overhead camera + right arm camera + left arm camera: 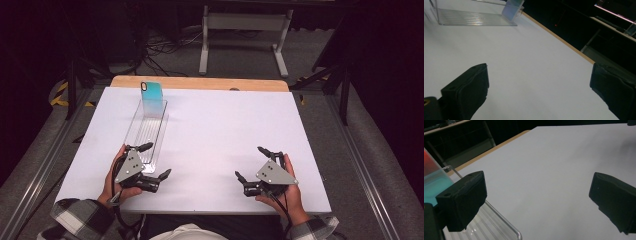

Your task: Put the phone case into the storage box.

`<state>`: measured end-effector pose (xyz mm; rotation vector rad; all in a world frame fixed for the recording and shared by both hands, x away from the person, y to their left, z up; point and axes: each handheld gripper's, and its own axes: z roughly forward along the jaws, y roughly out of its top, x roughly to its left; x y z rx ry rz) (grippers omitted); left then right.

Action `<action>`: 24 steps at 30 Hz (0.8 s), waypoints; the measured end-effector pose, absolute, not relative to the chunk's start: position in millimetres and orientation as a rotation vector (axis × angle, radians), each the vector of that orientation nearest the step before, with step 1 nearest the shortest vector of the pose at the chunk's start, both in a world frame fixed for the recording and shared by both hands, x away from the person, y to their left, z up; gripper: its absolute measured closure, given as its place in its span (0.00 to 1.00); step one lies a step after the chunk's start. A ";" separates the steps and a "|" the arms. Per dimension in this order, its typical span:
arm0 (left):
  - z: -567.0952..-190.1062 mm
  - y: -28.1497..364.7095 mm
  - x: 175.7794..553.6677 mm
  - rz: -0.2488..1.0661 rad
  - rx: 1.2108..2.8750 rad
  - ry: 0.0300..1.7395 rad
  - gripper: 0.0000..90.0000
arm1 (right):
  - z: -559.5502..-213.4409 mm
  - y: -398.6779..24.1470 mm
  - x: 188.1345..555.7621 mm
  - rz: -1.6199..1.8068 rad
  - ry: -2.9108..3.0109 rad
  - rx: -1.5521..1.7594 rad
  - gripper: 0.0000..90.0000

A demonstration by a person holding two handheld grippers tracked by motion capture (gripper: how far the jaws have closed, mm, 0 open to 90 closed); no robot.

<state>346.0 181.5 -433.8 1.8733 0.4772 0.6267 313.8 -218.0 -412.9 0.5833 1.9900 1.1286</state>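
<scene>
A clear plastic tray, long and ribbed along its floor, lies left of centre in the high view on the white worktop, with one teal phone standing upright at its far end, its camera ring in the top corner; there is one tray, one phone and two tools. The left tool sits released at lower left, one jaw over the tray's near end; the right tool rests released at lower right, well apart from the tray. The left gripper view shows the tray's curved rim close beside its jaw; the right gripper view shows the tray far off at upper left.
</scene>
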 end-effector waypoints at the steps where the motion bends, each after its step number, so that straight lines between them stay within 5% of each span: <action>1: -433.8 181.5 346.0 0.627 1.873 0.477 0.02 | -412.6 -217.9 314.0 1.127 1.991 0.580 0.03; 24: -431.7 190.8 345.2 0.596 1.872 0.478 0.02 | -411.7 -211.9 321.4 1.127 1.993 0.581 0.03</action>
